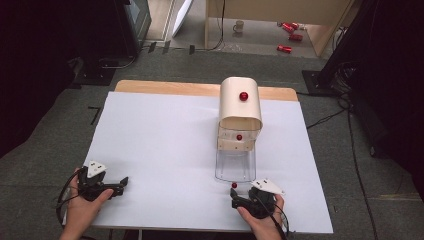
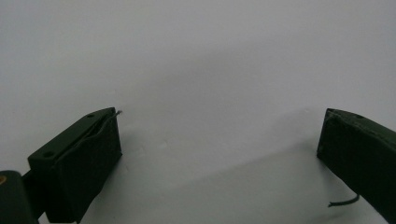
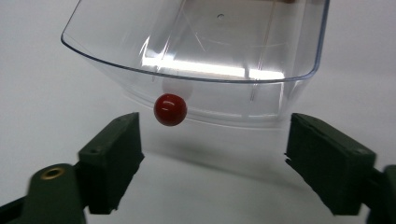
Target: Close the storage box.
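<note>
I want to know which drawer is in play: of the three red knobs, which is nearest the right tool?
The knob on the pulled-out clear drawer, just ahead of the right tool. The other two sit farther back on the cabinet.

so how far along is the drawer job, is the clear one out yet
Looks done: the clear drawer is pulled well out of the small cabinet and looks empty. In hand: the right claw sits open just in front of its red knob, not touching it. The left claw rests open on the white table, idle. Left: the upper drawer is shut; whether this one goes back in, I can't tell.
</note>
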`<state>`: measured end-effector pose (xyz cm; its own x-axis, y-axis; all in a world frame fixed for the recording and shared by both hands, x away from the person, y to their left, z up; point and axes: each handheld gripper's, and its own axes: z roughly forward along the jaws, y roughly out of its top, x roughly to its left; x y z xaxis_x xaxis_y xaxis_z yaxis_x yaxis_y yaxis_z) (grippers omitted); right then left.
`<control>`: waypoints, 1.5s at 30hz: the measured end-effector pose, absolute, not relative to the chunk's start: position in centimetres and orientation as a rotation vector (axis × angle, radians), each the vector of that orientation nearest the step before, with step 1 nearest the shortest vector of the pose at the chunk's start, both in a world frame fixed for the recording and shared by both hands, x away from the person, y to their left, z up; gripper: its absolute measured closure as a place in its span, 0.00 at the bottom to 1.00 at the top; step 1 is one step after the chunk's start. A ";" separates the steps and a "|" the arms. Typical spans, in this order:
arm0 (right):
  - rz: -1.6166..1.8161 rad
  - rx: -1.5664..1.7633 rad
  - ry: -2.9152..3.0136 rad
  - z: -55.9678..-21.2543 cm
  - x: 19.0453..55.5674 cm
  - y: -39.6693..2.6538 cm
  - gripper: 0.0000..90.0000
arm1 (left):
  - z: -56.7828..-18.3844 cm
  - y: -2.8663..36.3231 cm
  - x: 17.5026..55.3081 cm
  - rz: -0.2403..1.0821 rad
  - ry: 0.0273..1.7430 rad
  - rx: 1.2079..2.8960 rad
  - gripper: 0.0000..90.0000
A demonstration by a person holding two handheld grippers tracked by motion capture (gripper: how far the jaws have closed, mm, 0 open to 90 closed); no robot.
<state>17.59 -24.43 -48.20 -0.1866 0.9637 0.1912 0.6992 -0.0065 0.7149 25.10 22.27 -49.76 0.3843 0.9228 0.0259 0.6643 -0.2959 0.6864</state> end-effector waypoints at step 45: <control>1.173 1.672 1.917 -46.3 21.0 -23.7 0.83 | -49.8 22.3 25.1 0.573 1.355 2.061 0.00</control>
